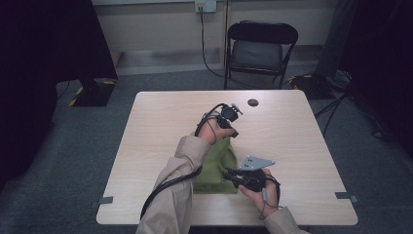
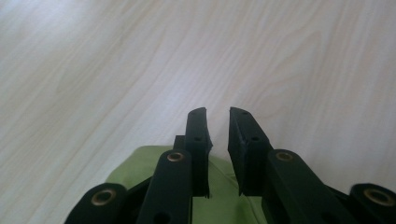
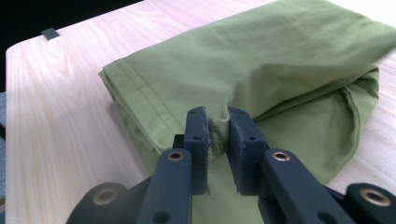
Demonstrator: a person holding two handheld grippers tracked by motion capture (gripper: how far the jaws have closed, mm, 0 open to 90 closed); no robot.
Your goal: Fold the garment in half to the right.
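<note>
A folded green cloth (image 1: 216, 163) lies on the table (image 1: 146, 146), near the front edge in the middle. The right gripper (image 3: 217, 122) pinches a bunched bit of the cloth's near side. The left gripper (image 2: 218, 122) is over the cloth's far end, its jaws a little apart with nothing between them.

Left gripper (image 2: 218, 112) fingers slightly parted; right gripper (image 3: 216, 112) fingers pinched.

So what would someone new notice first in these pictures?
Probably the green cloth, folded in a bunched heap near the front of the pale wooden table. The right hand-held gripper pinches a fold of it between its jaws, while the left hand-held gripper sits over the cloth's far edge, a narrow empty gap between its jaws.
</note>
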